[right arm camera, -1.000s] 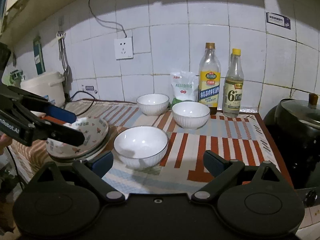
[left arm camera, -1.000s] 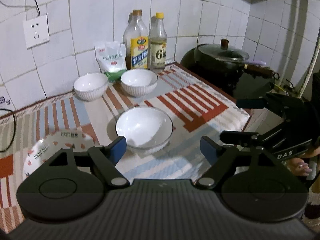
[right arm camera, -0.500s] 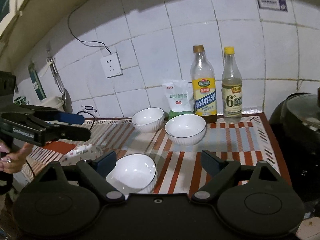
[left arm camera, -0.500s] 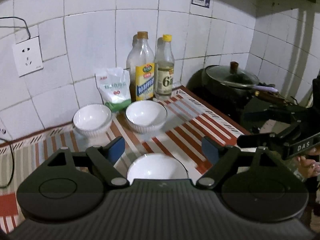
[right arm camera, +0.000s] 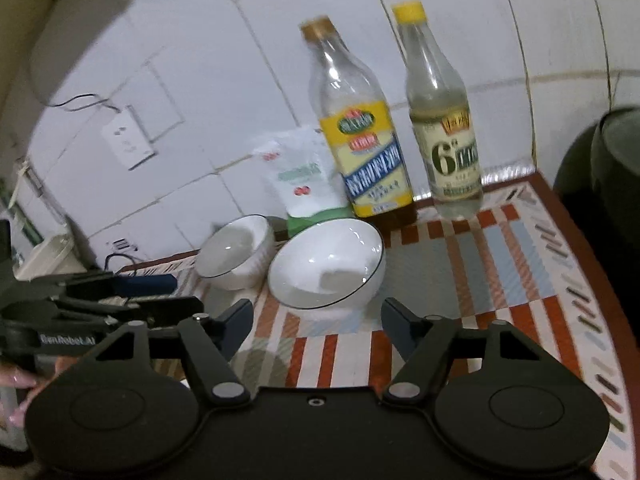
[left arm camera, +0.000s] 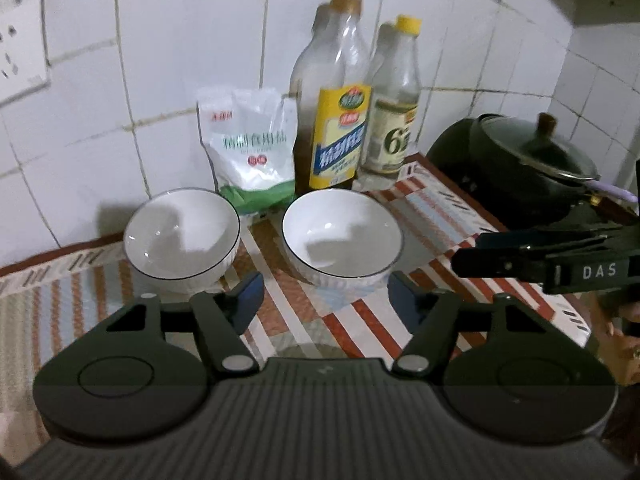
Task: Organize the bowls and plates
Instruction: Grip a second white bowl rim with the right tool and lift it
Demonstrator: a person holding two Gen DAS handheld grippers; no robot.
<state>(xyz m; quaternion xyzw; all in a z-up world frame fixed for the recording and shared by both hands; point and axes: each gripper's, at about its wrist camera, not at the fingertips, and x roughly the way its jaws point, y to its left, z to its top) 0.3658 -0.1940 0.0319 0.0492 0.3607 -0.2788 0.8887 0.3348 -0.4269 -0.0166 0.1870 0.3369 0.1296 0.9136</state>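
Both my claws gape with nothing held: left claw (left arm camera: 322, 294), right claw (right arm camera: 316, 320) marked "DAS". Behind the bowls, one bottle (right arm camera: 444, 132) reads "6°".

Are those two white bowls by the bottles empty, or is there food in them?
Empty. Both the left bowl and right bowl stand upright, showing only bare white insides.
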